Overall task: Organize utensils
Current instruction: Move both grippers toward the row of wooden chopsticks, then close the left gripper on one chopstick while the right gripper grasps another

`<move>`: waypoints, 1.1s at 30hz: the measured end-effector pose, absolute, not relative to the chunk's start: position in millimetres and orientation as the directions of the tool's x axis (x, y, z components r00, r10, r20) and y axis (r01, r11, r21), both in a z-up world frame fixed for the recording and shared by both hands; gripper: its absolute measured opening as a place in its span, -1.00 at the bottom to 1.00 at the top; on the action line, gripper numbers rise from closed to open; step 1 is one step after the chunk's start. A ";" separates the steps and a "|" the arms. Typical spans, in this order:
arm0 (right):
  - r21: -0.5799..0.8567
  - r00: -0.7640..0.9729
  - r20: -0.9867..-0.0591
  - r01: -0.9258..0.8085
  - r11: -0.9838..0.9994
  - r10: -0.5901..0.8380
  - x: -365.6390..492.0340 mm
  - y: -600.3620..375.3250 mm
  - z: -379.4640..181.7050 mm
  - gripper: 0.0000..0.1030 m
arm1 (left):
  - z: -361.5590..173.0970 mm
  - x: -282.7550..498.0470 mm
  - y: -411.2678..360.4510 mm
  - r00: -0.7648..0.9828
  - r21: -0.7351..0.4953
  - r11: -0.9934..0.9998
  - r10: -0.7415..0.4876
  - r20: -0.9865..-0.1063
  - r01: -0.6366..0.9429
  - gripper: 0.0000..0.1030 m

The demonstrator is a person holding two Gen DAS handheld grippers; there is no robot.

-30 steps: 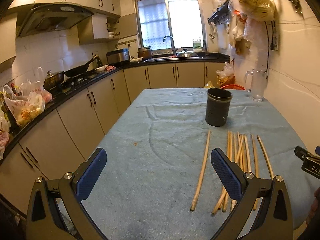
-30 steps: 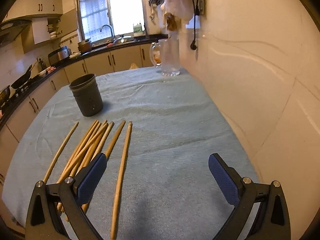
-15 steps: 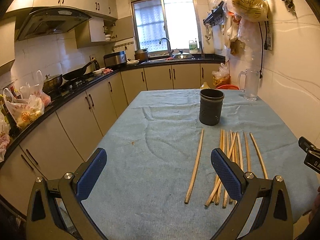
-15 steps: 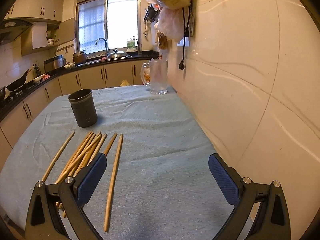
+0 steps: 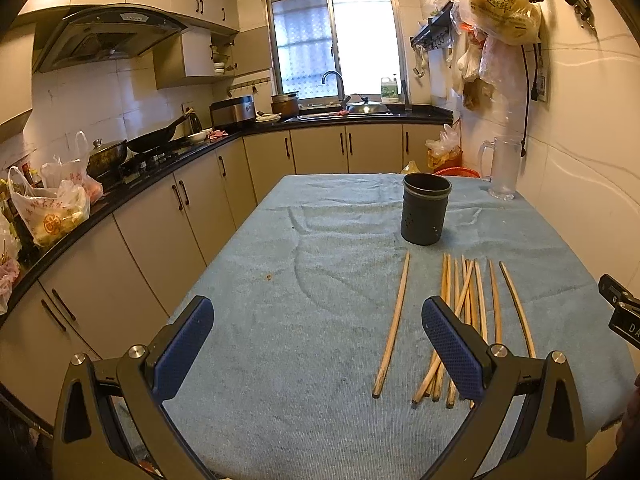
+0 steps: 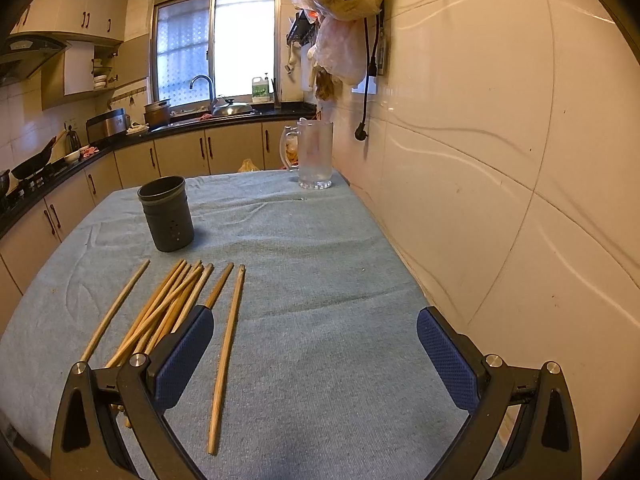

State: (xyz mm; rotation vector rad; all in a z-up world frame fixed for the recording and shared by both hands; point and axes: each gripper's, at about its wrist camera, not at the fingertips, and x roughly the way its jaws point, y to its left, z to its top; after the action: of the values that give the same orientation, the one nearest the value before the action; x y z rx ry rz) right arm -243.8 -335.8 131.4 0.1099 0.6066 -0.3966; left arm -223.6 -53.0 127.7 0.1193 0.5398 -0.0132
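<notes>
Several wooden chopsticks (image 5: 460, 312) lie side by side on the blue-cloth table (image 5: 304, 320); they also show in the right wrist view (image 6: 168, 312). A dark cylindrical holder (image 5: 425, 214) stands upright beyond them, also in the right wrist view (image 6: 166, 213). My left gripper (image 5: 316, 344) is open and empty, above the table's near edge, left of the chopsticks. My right gripper (image 6: 314, 350) is open and empty, to the right of the chopsticks. One chopstick (image 6: 226, 354) lies just inside its left finger.
A clear glass pitcher (image 6: 314, 154) stands at the table's far right corner against the tiled wall (image 6: 500, 160). Kitchen cabinets and counter (image 5: 120, 200) run along the left. Plastic bags (image 5: 500, 4) hang on the right wall. The right gripper's body (image 5: 622, 312) shows at the left view's right edge.
Both grippers have pulled back and risen a little from the table; the chopsticks and holder appear farther away. Nothing on the table has moved. Both grippers stay open.
</notes>
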 end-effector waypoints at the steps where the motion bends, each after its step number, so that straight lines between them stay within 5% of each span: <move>1: -0.015 0.748 -0.576 0.393 0.919 -0.329 -243.5 -335.1 131.5 0.99 | 127.7 -224.3 -52.6 0.859 0.110 0.993 0.019 -0.512 0.044 1.00; 11: 0.000 0.741 -0.606 0.365 0.931 -0.290 -241.3 -336.3 126.1 0.99 | 129.5 -211.7 -47.5 0.837 0.100 0.993 -0.003 -0.547 0.069 1.00; 20: 0.190 0.688 -0.725 0.224 0.956 -0.017 -196.6 -361.7 105.5 0.99 | 122.9 -148.2 -66.5 0.740 0.128 0.962 -0.096 -0.665 0.241 1.00; 23: 0.226 0.647 -0.761 0.196 0.954 0.047 -170.2 -366.1 95.1 0.87 | 109.1 -111.8 -79.4 0.669 0.093 0.951 -0.135 -0.731 0.294 0.97; 28: 0.248 0.580 -0.807 0.160 0.955 0.112 -123.8 -366.6 79.5 0.53 | 82.0 -55.6 -110.1 0.551 0.052 0.930 -0.171 -0.817 0.365 0.46; 33: 0.272 0.508 -0.845 0.133 0.953 0.171 -78.5 -360.7 62.1 0.19 | 53.3 -12.7 -130.3 0.485 0.047 0.922 -0.159 -0.860 0.385 0.26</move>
State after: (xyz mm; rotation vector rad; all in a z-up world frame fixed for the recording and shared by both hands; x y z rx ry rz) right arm -78.5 -360.7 62.1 0.3217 1.0432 0.0233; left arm -12.7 -130.3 53.3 0.2471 1.0132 -0.3349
